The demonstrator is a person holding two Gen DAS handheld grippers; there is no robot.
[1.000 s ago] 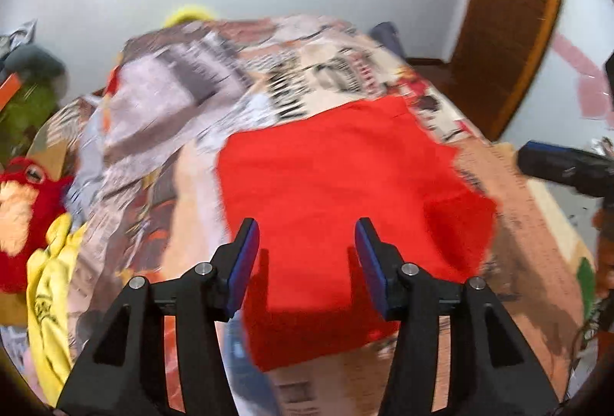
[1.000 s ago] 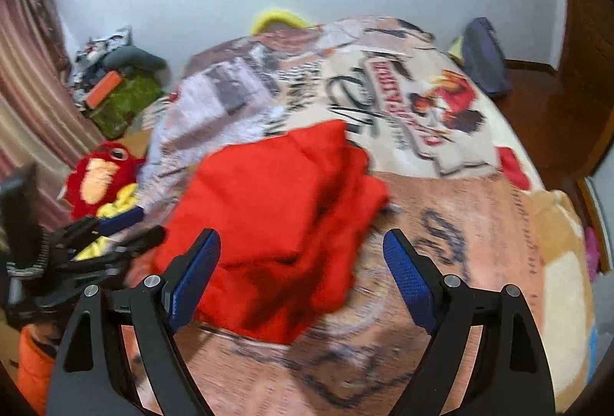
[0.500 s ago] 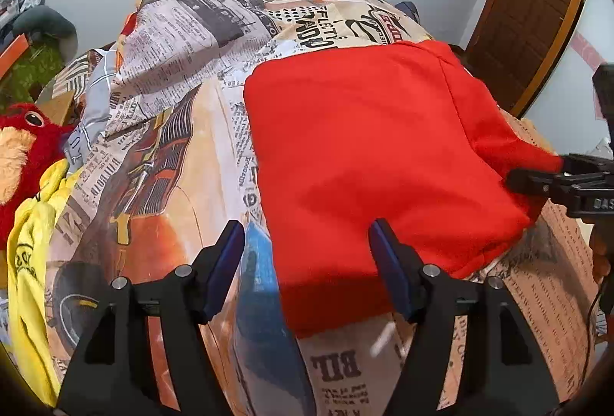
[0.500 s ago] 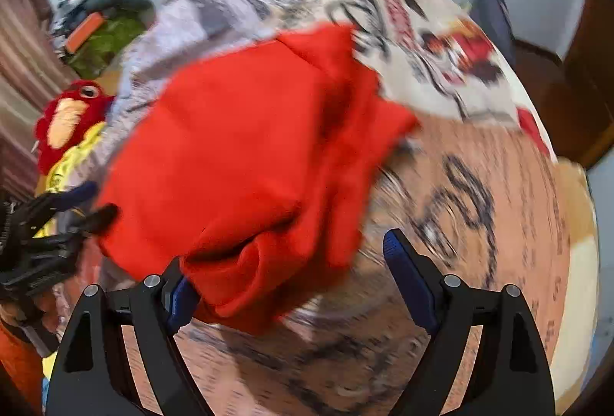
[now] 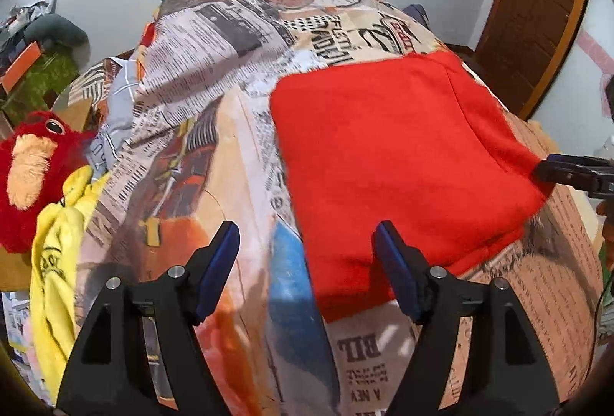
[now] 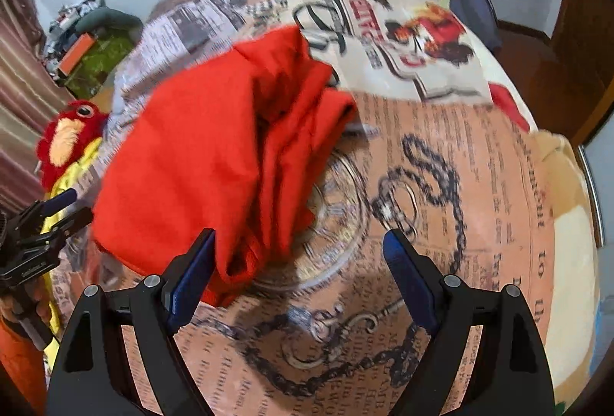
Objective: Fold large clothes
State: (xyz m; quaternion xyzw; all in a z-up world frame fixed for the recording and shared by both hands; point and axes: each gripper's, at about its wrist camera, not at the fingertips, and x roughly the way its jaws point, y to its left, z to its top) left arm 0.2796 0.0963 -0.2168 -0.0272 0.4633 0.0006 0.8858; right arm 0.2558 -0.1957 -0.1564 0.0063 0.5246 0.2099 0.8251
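Nearest to me in the left wrist view, my left claw (image 5: 307, 255) is spreading wider at this moment; the near left corner of the red garment (image 5: 399, 162) shows between its fingers, but the pads press on nothing. In the right wrist view my right claw (image 6: 297, 270) stands spread wide too. Its left pad sits just beside the garment's near bunched edge, and I read it as holding nothing.

Just past the fingers, the red garment lies on the bed (image 5: 215, 132), on the newspaper-print cover. From the left view it reads as a compact, roughly square block with fairly clean near and left edges, so I judge at least one fold is in. From the right view the same garment (image 6: 215, 155) looks less tidy: its right side is stacked in loose, rumpled layers and the near corner is bunched.

So I'd put the task at a late stage for this piece: the bulk is folded and laid down, both claws are free. What's left, as I see it, is squaring up that rumpled right edge and perhaps one more fold.

Farther off on the left, a yellow garment (image 5: 57, 243) lies crumpled beside a red plush toy (image 5: 34, 170) at the bed's edge; it looks unfolded and may be next.
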